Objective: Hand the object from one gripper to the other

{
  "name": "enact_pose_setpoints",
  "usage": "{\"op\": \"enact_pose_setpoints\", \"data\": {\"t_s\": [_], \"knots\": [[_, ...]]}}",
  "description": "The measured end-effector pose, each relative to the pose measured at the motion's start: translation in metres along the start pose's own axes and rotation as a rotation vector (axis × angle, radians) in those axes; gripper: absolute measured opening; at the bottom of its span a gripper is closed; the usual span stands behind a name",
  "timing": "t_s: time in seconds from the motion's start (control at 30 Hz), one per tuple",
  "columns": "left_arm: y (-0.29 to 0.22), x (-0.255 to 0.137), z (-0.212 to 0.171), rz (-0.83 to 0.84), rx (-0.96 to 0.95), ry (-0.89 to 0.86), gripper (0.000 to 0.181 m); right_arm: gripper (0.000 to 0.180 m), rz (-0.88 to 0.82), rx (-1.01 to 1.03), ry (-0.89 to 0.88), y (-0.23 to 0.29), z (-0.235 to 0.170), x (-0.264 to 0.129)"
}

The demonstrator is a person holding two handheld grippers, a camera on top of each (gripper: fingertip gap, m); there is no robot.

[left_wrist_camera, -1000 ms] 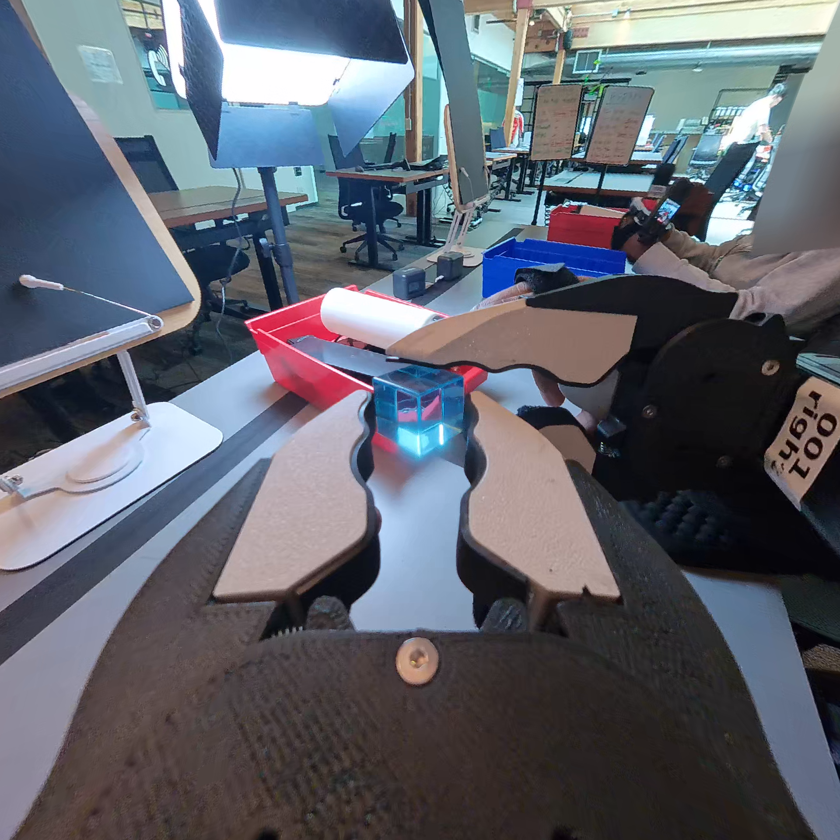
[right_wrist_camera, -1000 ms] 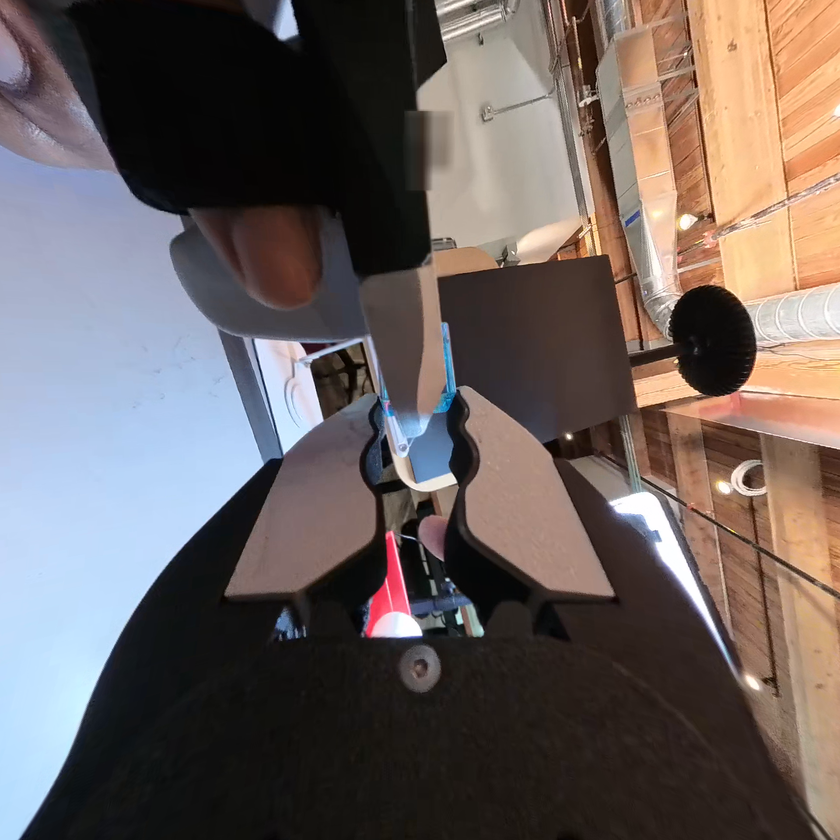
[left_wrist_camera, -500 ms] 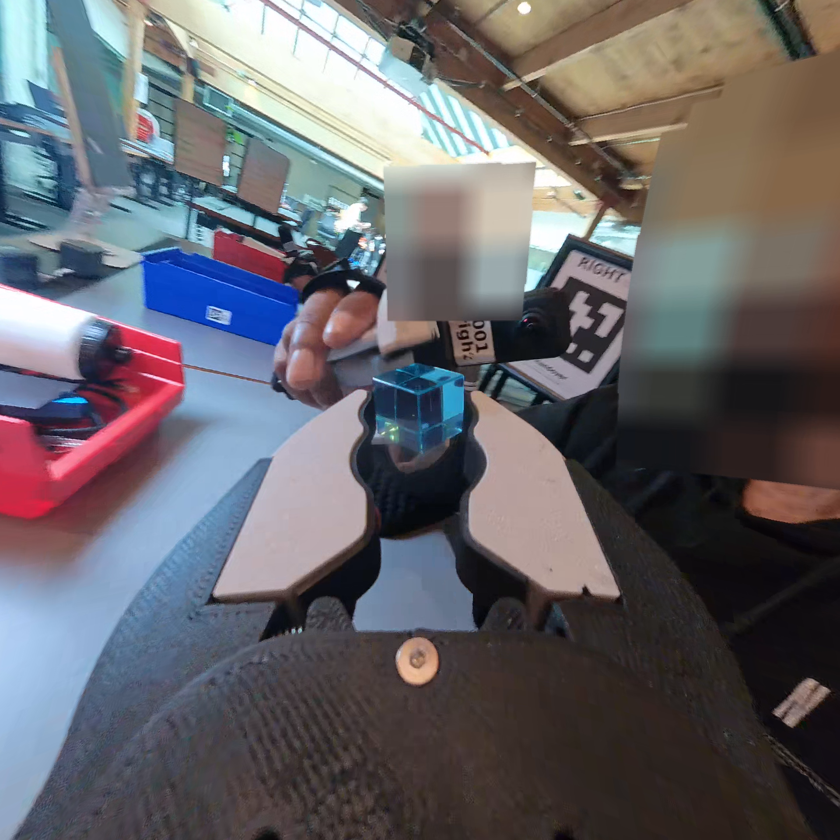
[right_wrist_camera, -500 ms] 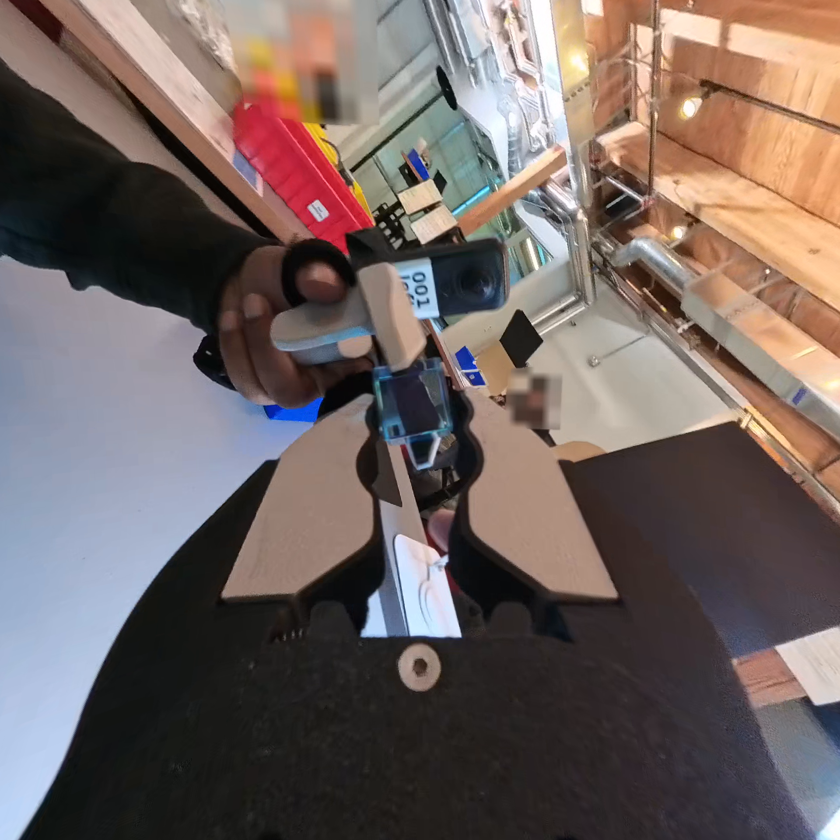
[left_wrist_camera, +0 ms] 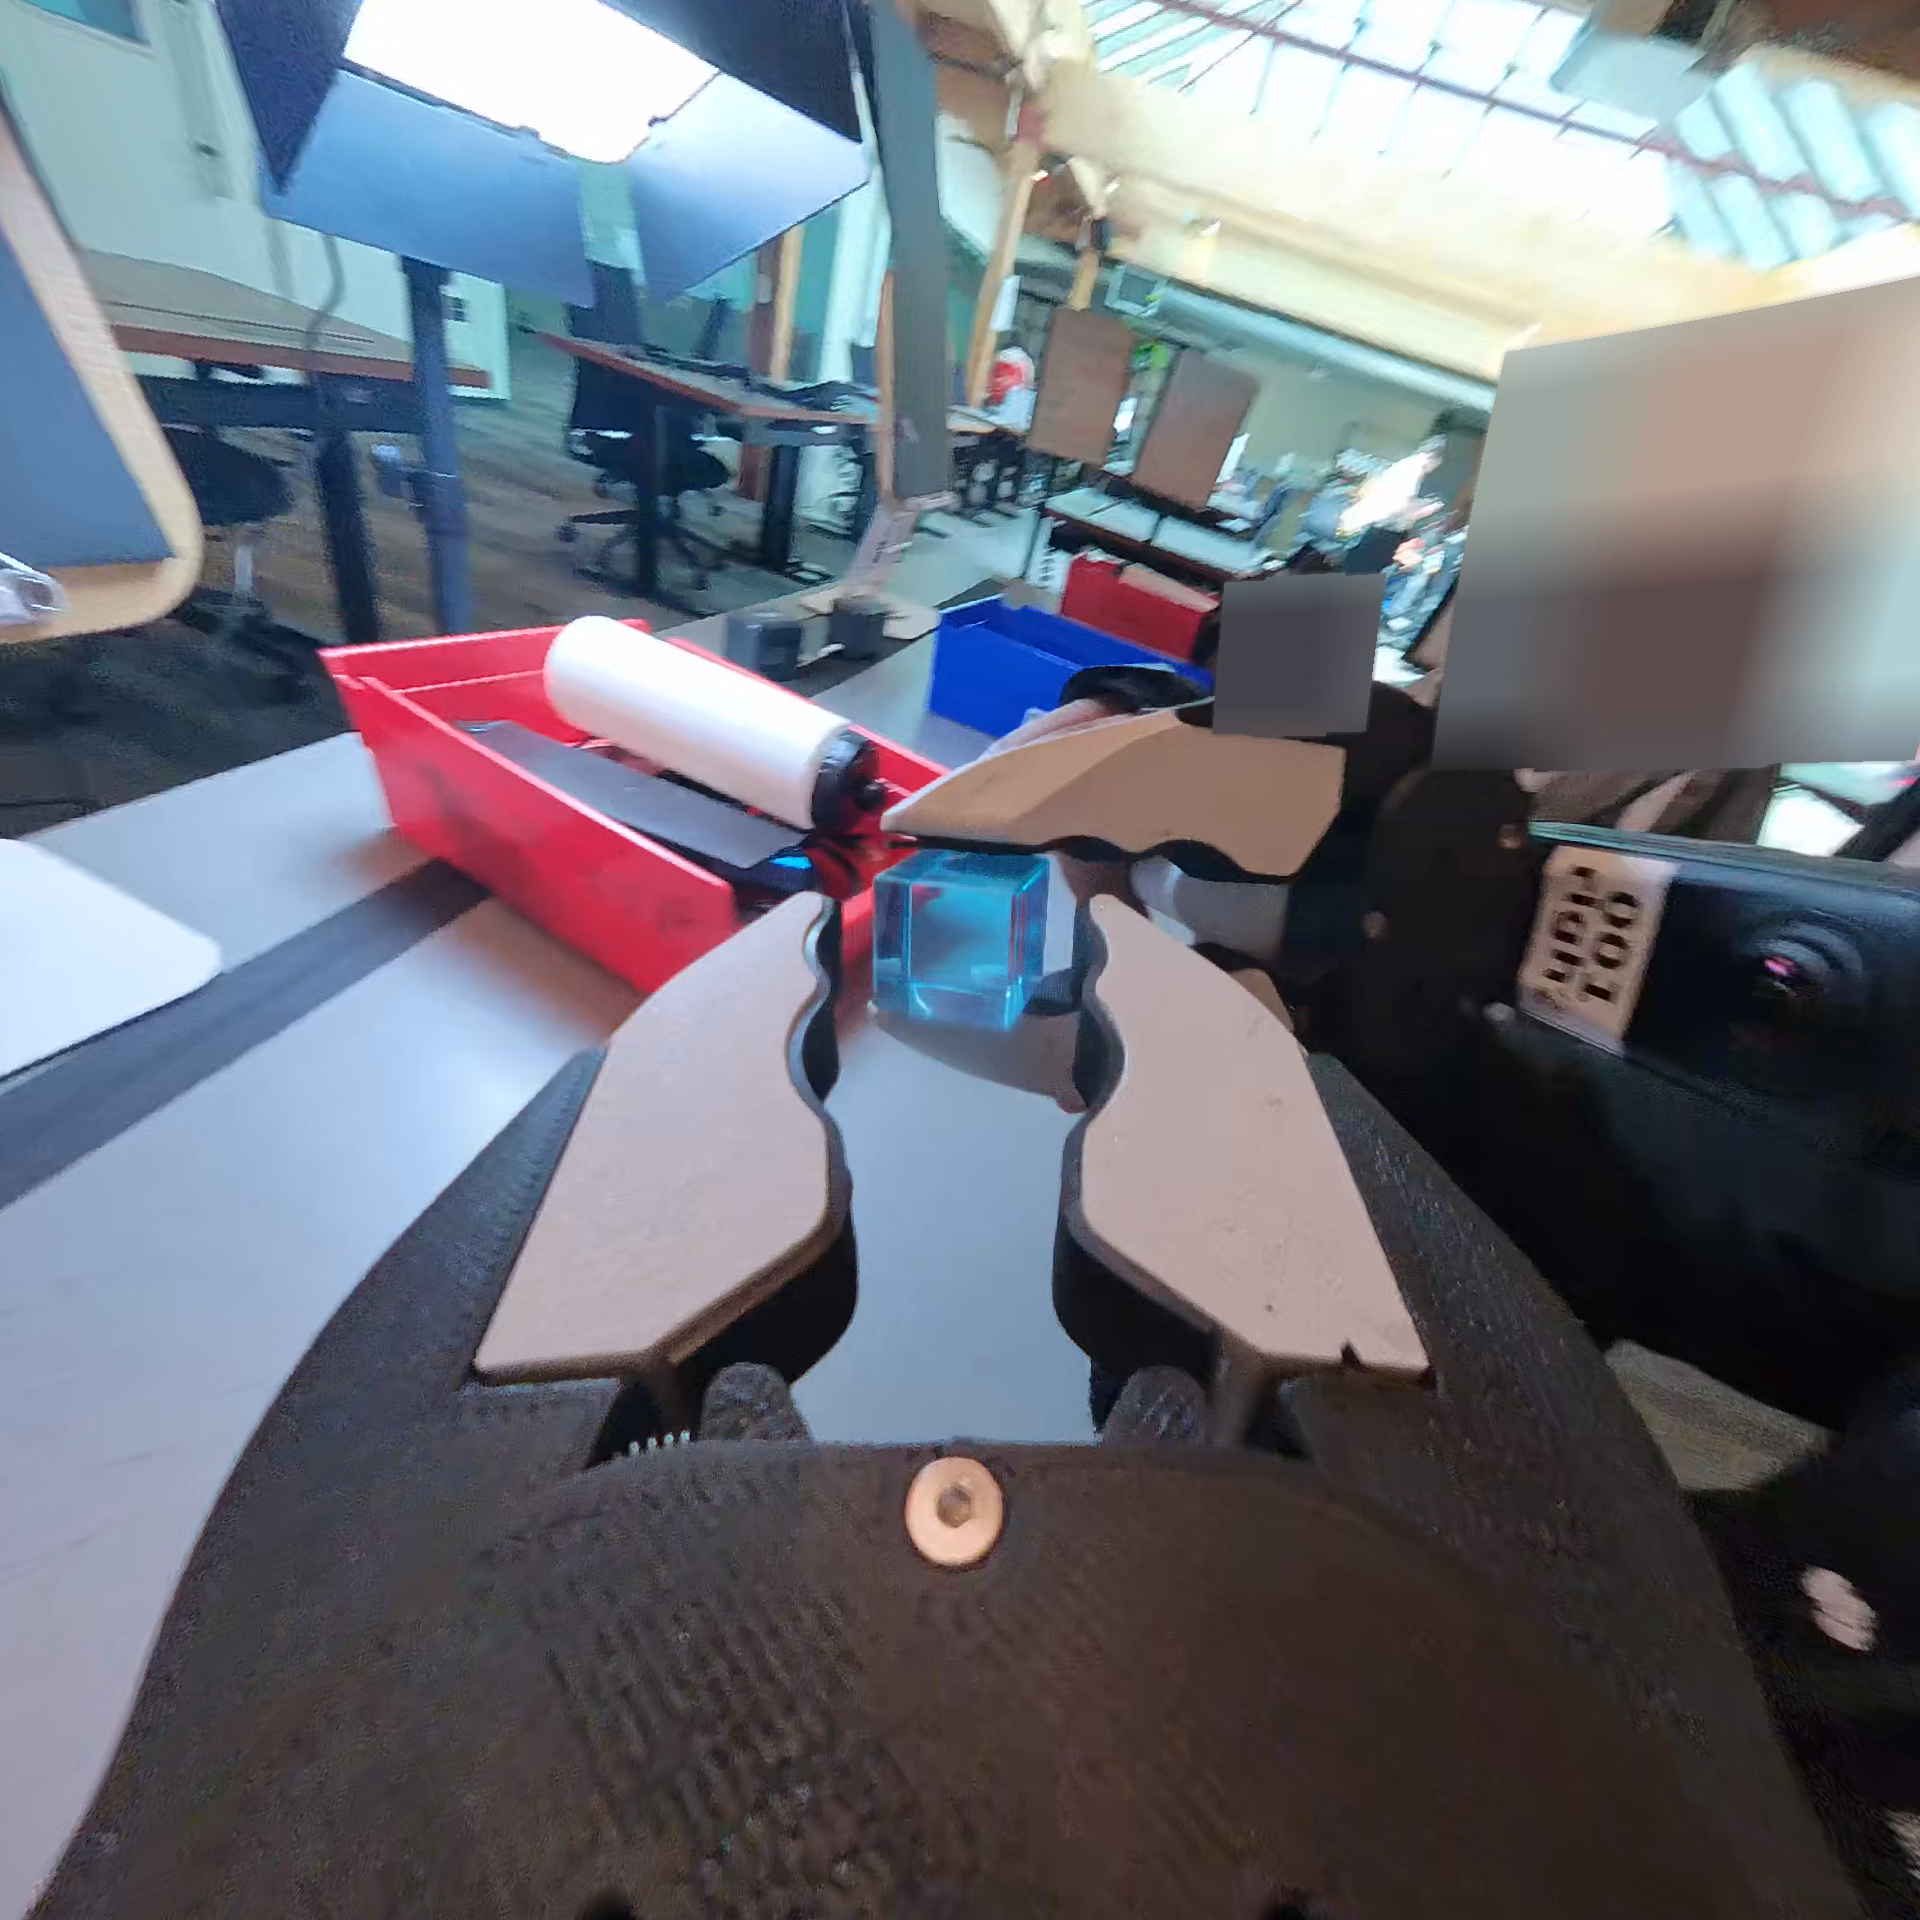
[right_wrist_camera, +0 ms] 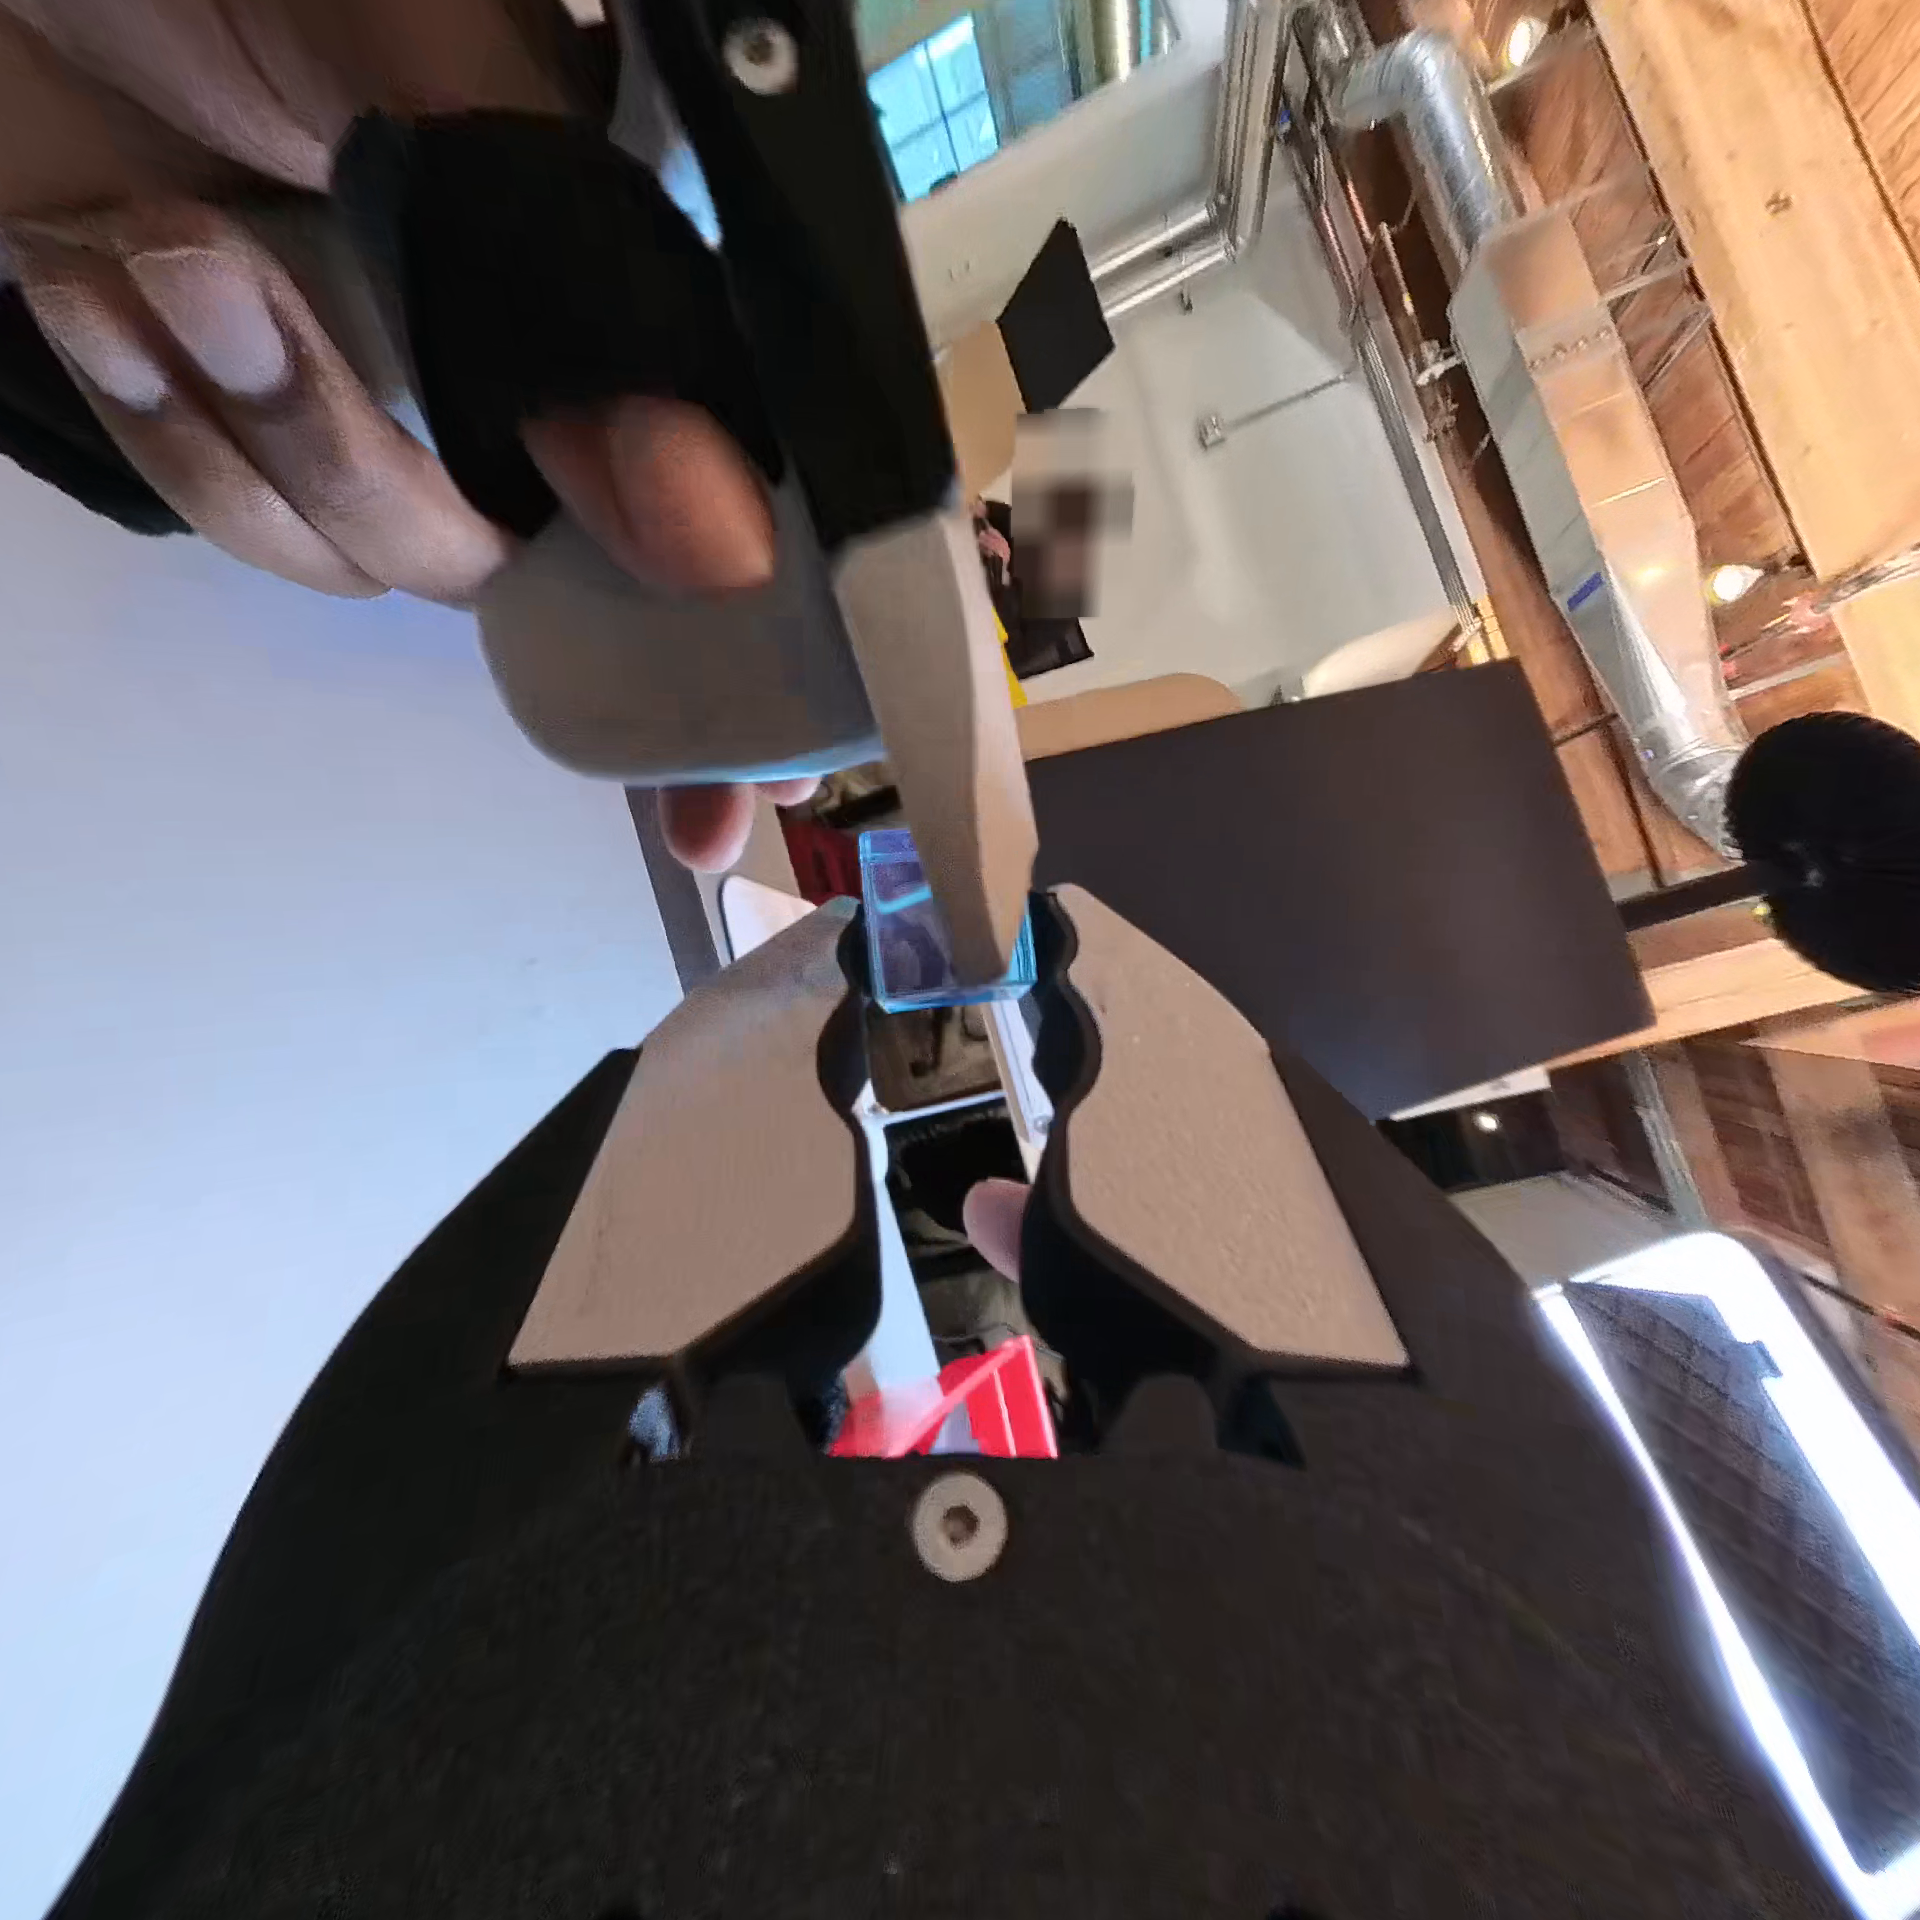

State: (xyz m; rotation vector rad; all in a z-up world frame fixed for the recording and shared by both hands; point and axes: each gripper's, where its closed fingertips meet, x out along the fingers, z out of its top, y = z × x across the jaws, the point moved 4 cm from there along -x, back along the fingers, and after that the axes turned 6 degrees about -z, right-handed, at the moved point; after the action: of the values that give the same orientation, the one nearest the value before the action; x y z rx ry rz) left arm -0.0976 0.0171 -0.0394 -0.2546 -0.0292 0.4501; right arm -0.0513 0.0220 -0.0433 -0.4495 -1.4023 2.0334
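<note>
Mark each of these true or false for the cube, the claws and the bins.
1. The translucent blue cube sits between the fingertips of the right claw. True.
2. The left claw is clamped tight on the cube. False: in the left wrist view, gaps show on both sides of the cube between the fingers of the left claw, so it is open.
3. A white roller rests on the red plastic bin. True.
4. The blue bin stands nearer the left claw than the red bin. False: the blue plastic bin stands beyond the red one.
</note>
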Motion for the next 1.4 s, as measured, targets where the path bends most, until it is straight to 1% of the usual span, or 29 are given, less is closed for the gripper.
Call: {"op": "enact_pose_setpoints", "data": {"t_s": [0.07,0.1,0.2,0.27,0.37,0.43,0.53,0.63,0.73,0.8,0.87,0.93,1.0,1.1,1.17,1.27,1.4], "knots": [[0.002,0.002,-0.002,0.069,0.06,0.016,0.034,0.029,-0.019,-0.054,0.032,0.004,-0.001,0.003],[0.002,0.002,-0.003,0.085,0.088,0.027,0.033,0.029,-0.016,-0.061,0.035,0.005,-0.002,0.003],[-0.003,0.0,0.0,0.044,0.126,0.033,0.032,0.029,0.009,0.013,-0.021,0.001,0.002,-0.001],[-0.011,-0.005,0.005,-0.076,0.077,0.003,0.03,0.029,0.03,0.078,-0.134,-0.005,0.01,-0.008],[-0.027,-0.01,0.012,-0.322,-0.036,-0.063,0.029,0.03,0.09,0.205,-0.324,-0.015,0.026,-0.025],[-0.038,-0.013,0.014,-0.472,-0.109,-0.097,0.029,0.031,0.139,0.28,-0.411,-0.019,0.034,-0.035],[-0.049,-0.017,0.016,-0.641,-0.193,-0.127,0.029,0.034,0.197,0.35,-0.495,-0.025,0.042,-0.045],[-0.052,-0.017,0.014,-0.714,-0.248,-0.124,0.029,0.033,0.216,0.35,-0.522,-0.024,0.045,-0.048],[-0.051,-0.017,0.014,-0.732,-0.281,-0.126,0.029,0.028,0.195,0.319,-0.511,-0.022,0.047,-0.047],[-0.047,-0.017,0.014,-0.702,-0.281,-0.116,0.029,0.028,0.2,0.317,-0.47,-0.021,0.044,-0.044],[-0.04,-0.017,0.016,-0.623,-0.274,-0.125,0.03,0.028,0.177,0.345,-0.41,-0.023,0.039,-0.037],[-0.033,-0.02,0.02,-0.519,-0.185,-0.155,0.032,0.028,0.199,0.454,-0.374,-0.027,0.034,-0.032],[-0.031,-0.026,0.025,-0.426,-0.059,-0.177,0.036,0.028,0.237,0.619,-0.361,-0.035,0.028,-0.029],[-0.032,-0.033,0.032,-0.292,0.149,-0.165,0.037,0.028,0.354,0.907,-0.361,-0.044,0.022,-0.027],[-0.034,-0.035,0.033,-0.166,0.335,-0.133,0.039,0.028,0.44,1.09,-0.372,-0.048,0.02,-0.026],[-0.033,-0.033,0.033,0.051,0.596,-0.058,0.041,0.028,0.556,1.31,-0.377,-0.048,0.018,-0.024],[-0.041,-0.026,0.03,0.19,0.837,-0.011,0.044,0.028,0.753,1.574,-0.374,-0.043,0.019,-0.021]]}}
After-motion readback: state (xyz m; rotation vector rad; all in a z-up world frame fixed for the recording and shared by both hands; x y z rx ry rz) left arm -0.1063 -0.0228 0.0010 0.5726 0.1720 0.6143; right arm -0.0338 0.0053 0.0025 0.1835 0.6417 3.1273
